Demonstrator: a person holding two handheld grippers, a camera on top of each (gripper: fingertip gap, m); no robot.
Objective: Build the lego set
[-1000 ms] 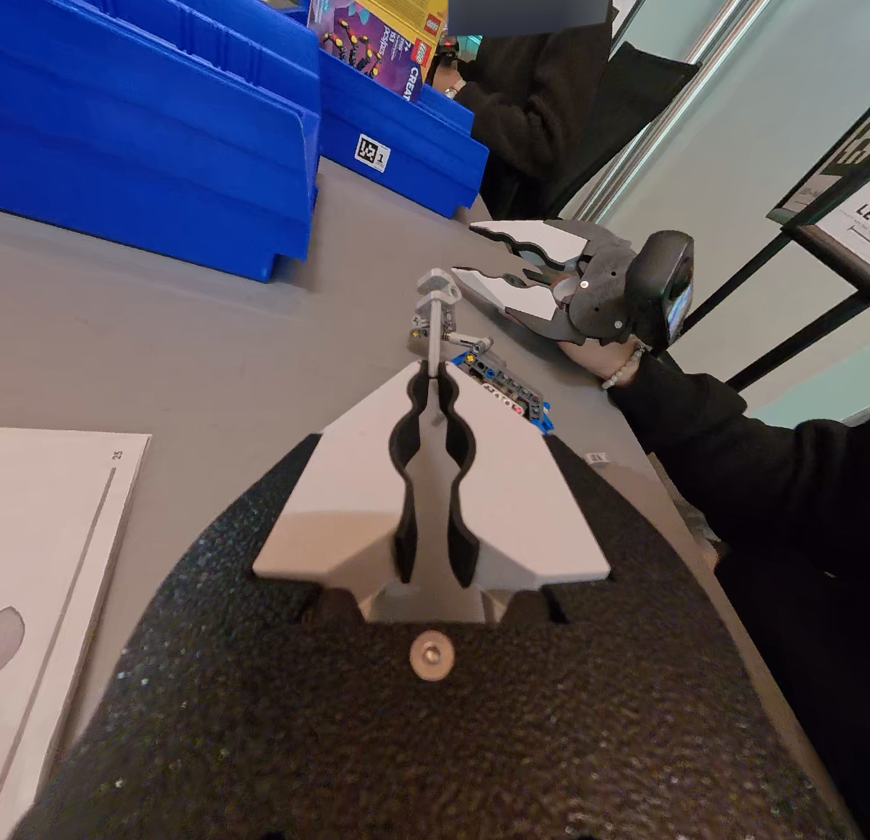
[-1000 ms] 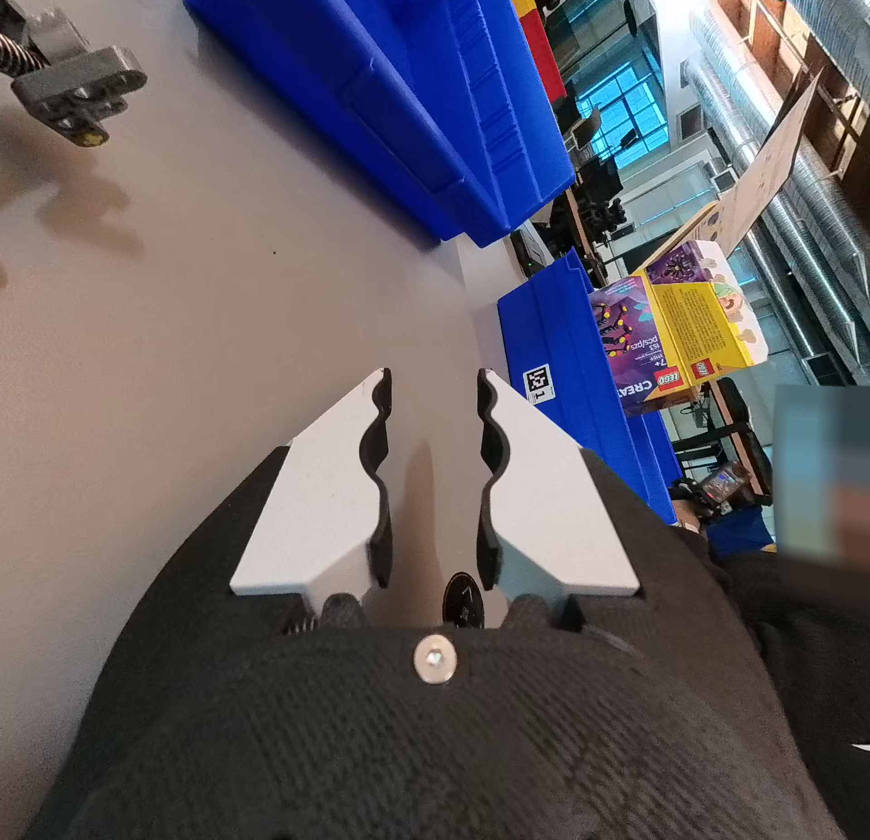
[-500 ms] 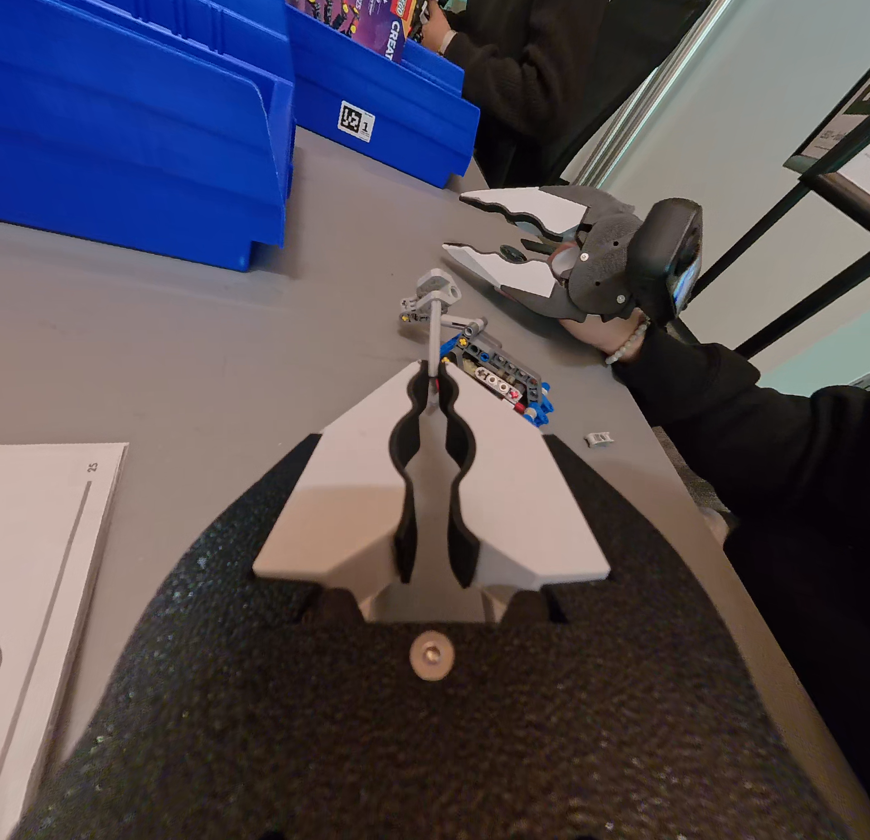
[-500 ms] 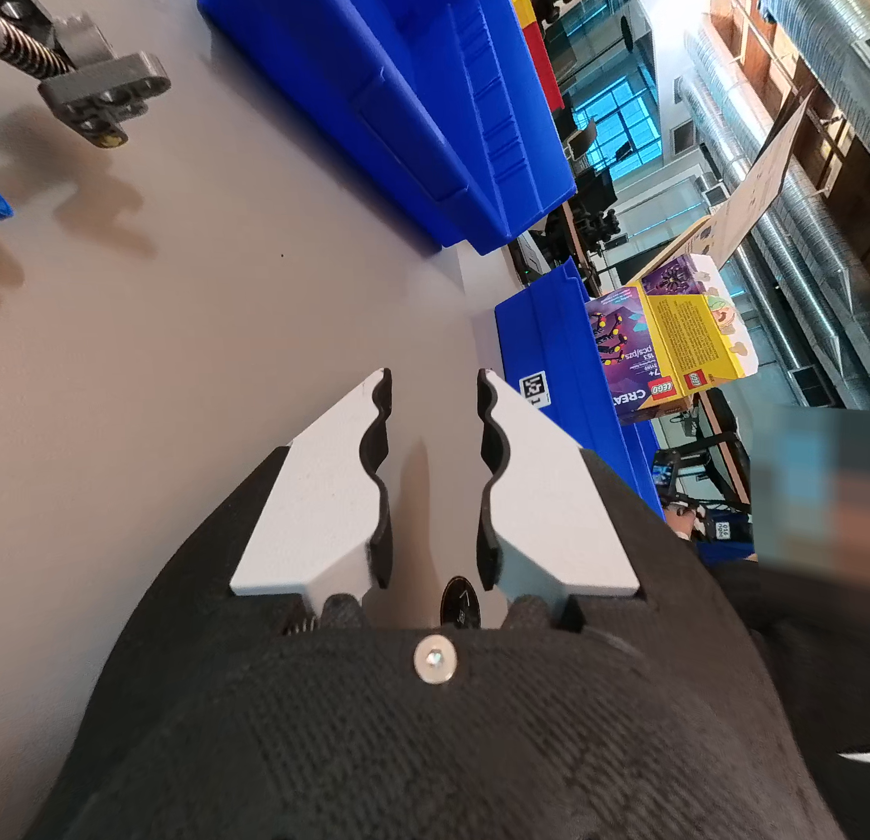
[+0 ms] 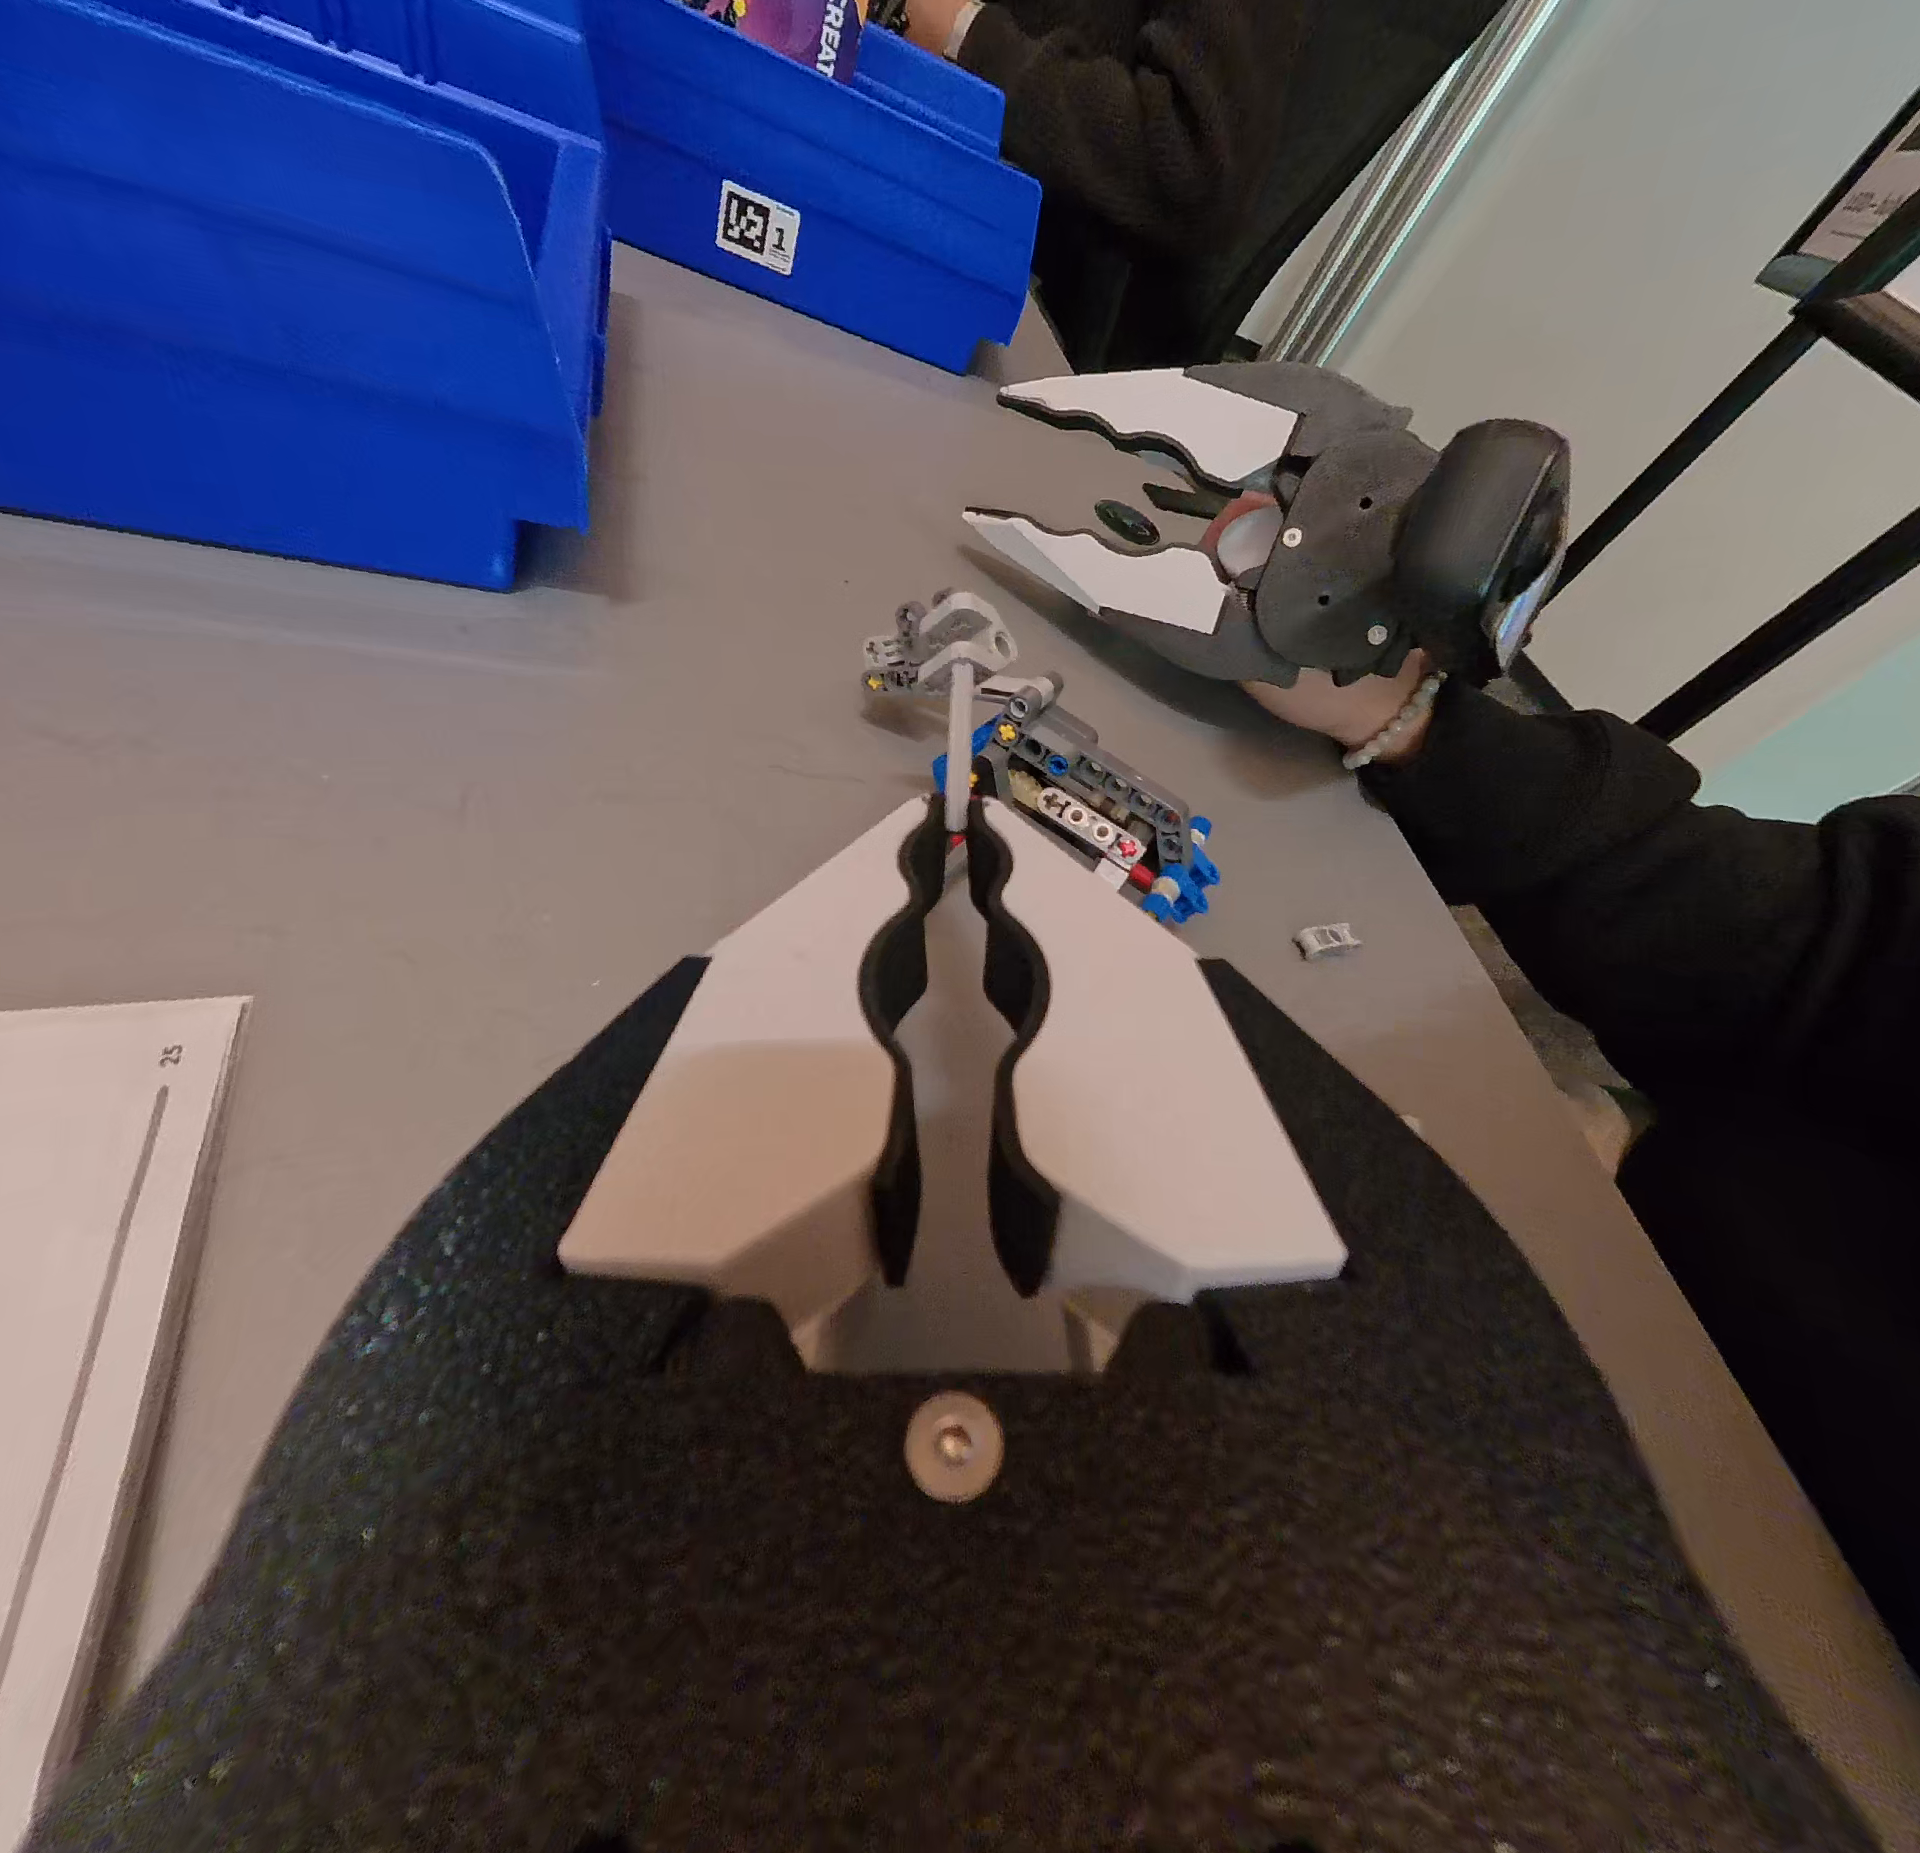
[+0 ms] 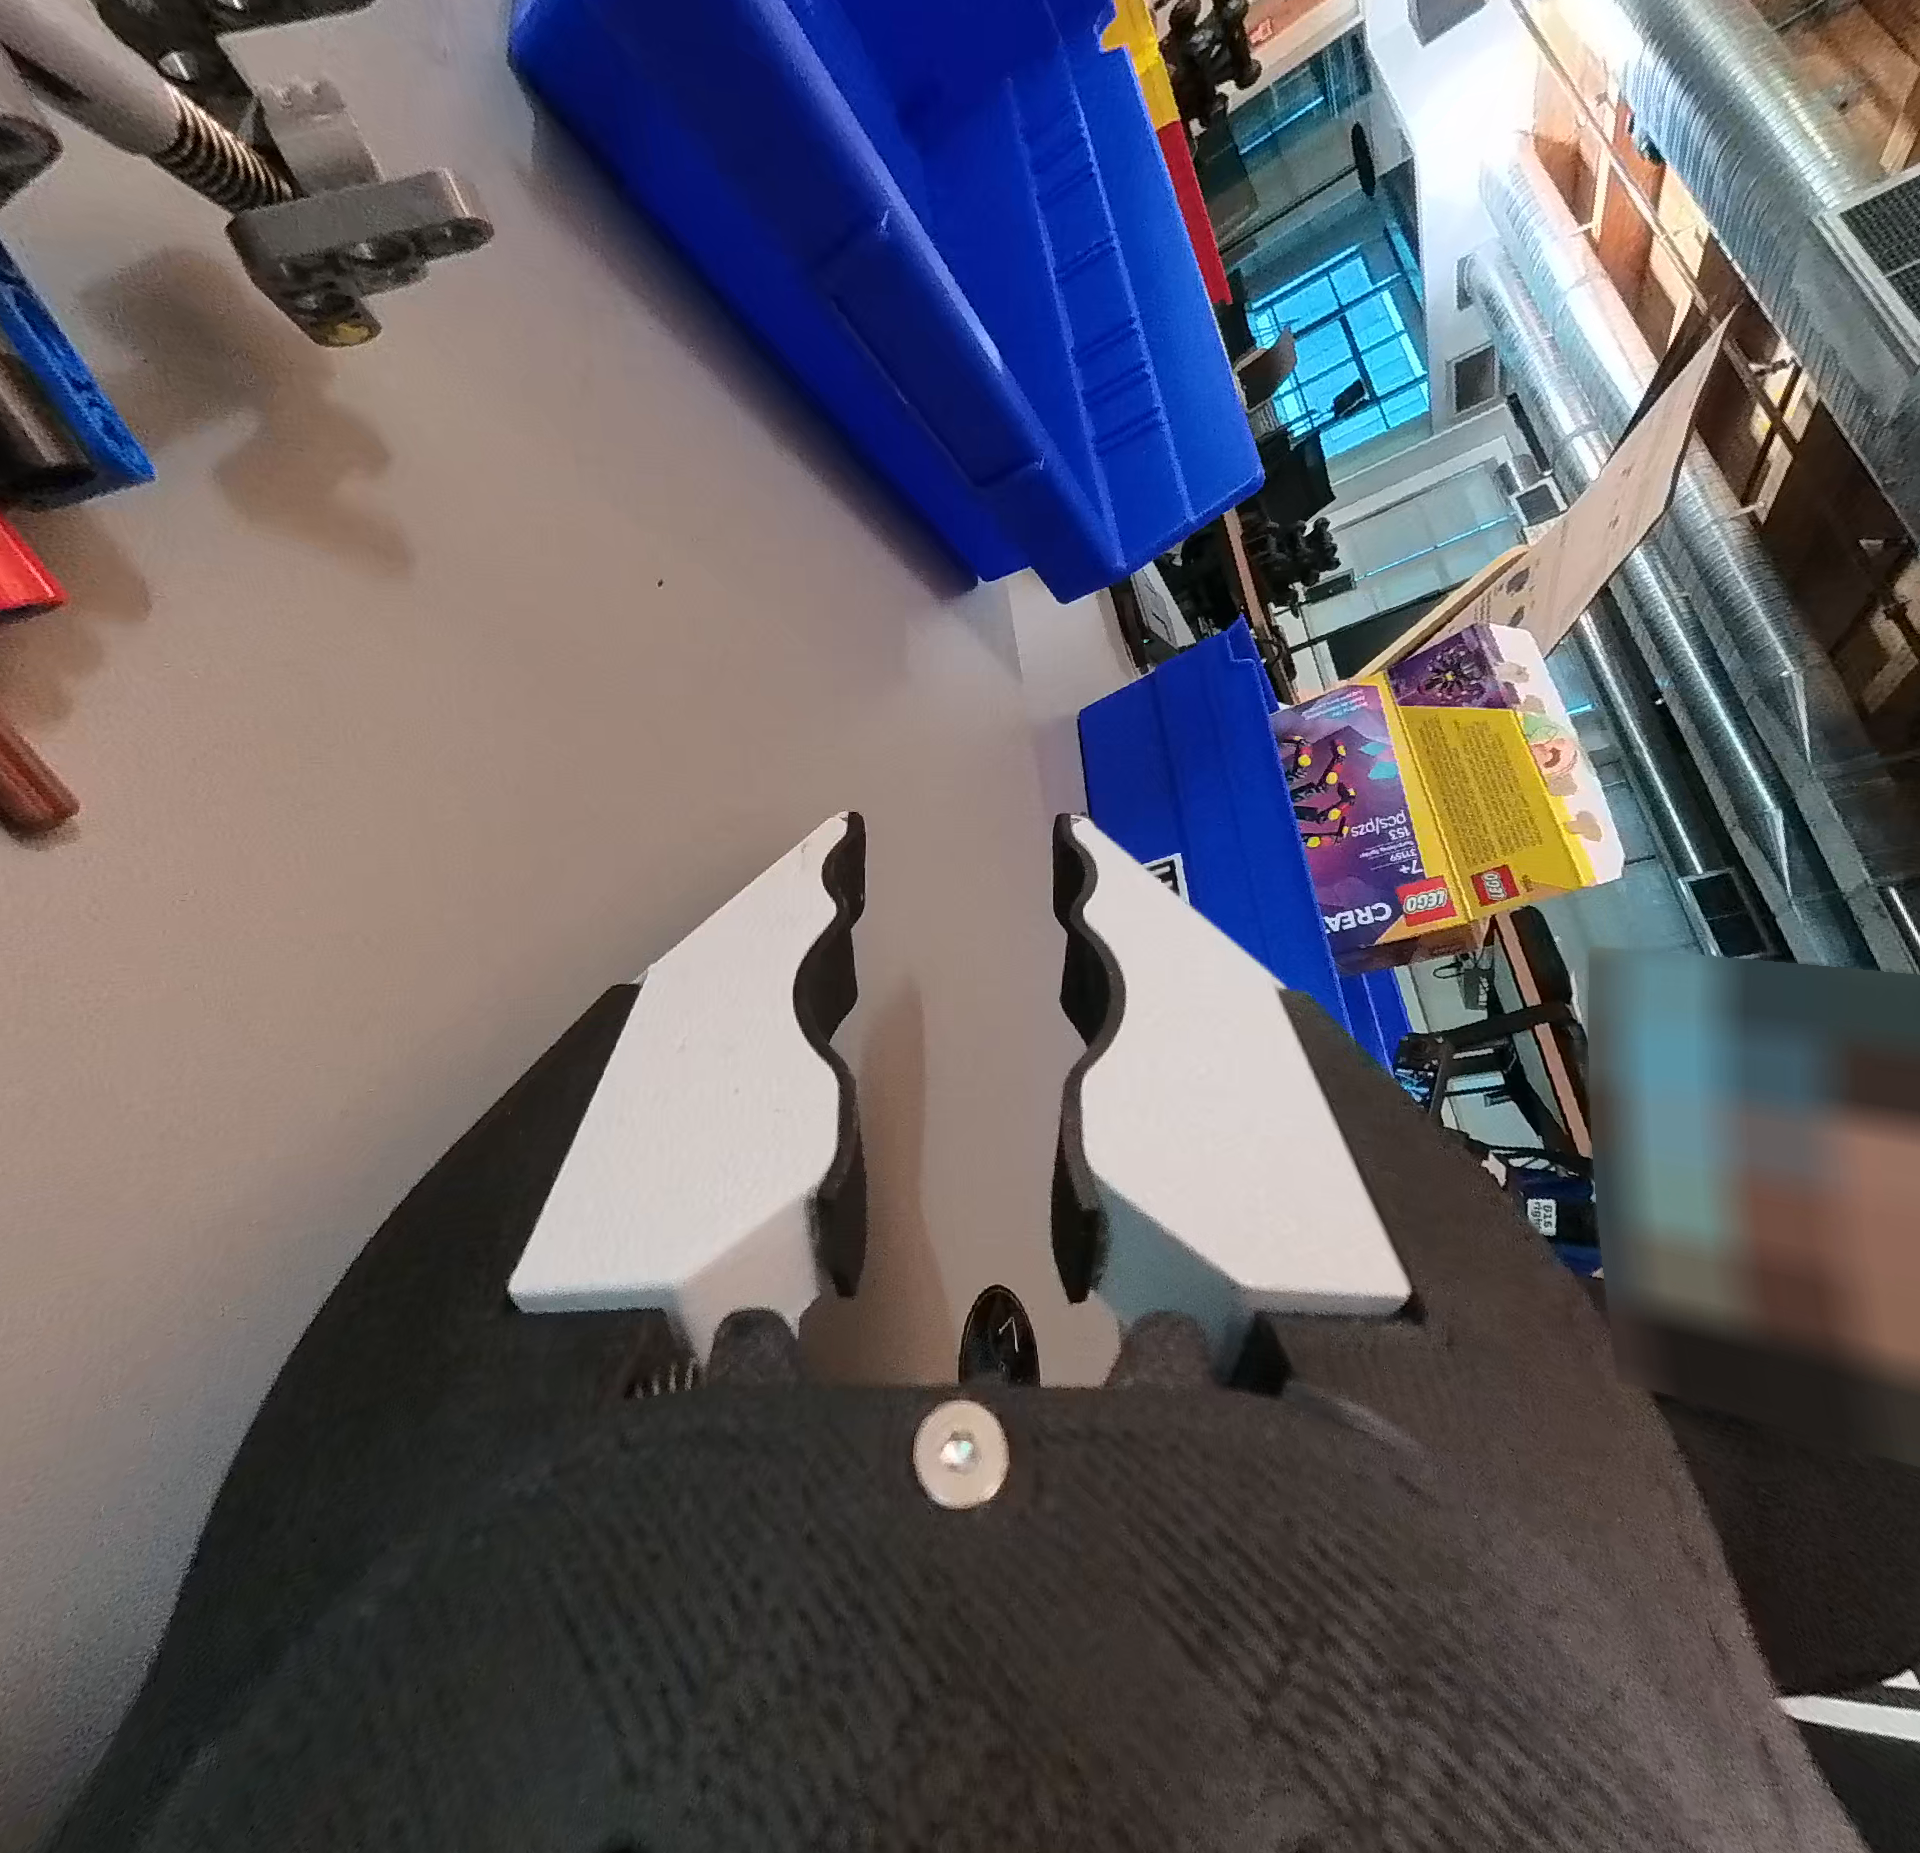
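Left wrist view, foreground: the left gripper (image 5: 956, 816) had its two fingertips clamped together on the lower end of a thin light-grey rod (image 5: 958, 738), both dark pads pressing against it. The rod rose to a grey connector piece (image 5: 961, 634) at its far end and belonged to a small brick assembly (image 5: 1101, 816) of grey, blue and red parts resting on the grey table (image 5: 364, 764). A white booklet page (image 5: 94, 1232) lay at the near left edge, and a small loose grey part (image 5: 1327, 939) lay apart to the right of the assembly. Just beyond the assembly, the right gripper (image 5: 987, 463) lay on its side, held by a hand (image 5: 1320, 702), fingers apart with nothing between them; its own view showed bare table in the gap (image 6: 956, 837). Farther back stood blue bins (image 5: 312, 245), a purple and yellow box (image 6: 1444, 795), and a seated person in black (image 5: 1195, 89).
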